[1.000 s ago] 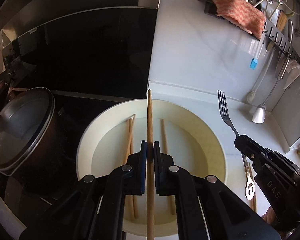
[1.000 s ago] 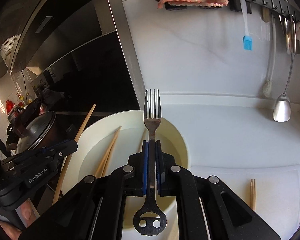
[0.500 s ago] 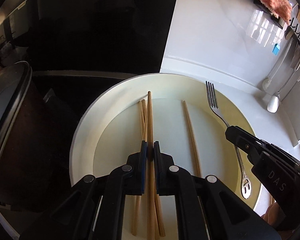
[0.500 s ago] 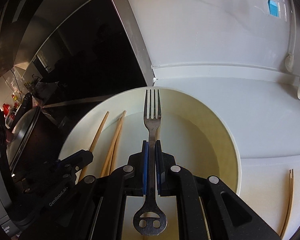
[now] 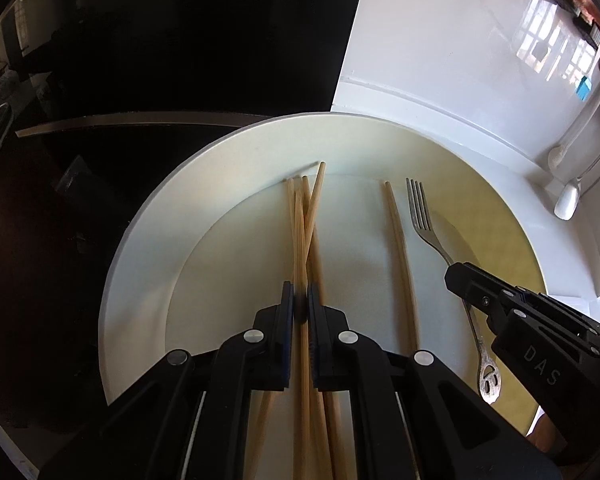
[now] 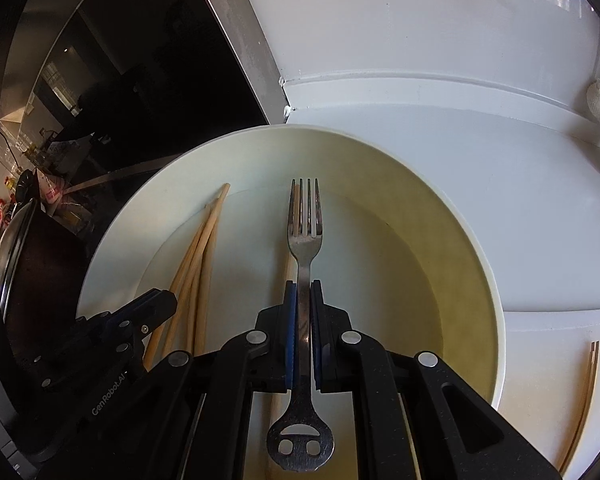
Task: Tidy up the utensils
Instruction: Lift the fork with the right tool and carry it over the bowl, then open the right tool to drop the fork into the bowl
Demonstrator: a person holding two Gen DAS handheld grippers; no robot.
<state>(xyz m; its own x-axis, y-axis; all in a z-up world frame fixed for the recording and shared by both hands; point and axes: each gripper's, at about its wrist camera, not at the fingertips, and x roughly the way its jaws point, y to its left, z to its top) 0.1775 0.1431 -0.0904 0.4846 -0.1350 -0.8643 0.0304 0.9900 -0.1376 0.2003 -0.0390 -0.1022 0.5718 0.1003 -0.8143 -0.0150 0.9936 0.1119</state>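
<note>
With the left gripper [image 5: 300, 304] clamped on a chopstick [image 5: 315, 196] and the right gripper [image 6: 303, 300] clamped on the fork [image 6: 305, 232], both low over the plate [image 6: 452, 216], release gently so the fork settles at 3 o'clock of the lone chopstick [image 5: 398, 236]

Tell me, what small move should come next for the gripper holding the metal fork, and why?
Probably lower a touch, then open. The right gripper is shut on the metal fork, whose tines already hang low over the round white plate, beside a single wooden chopstick.
</note>
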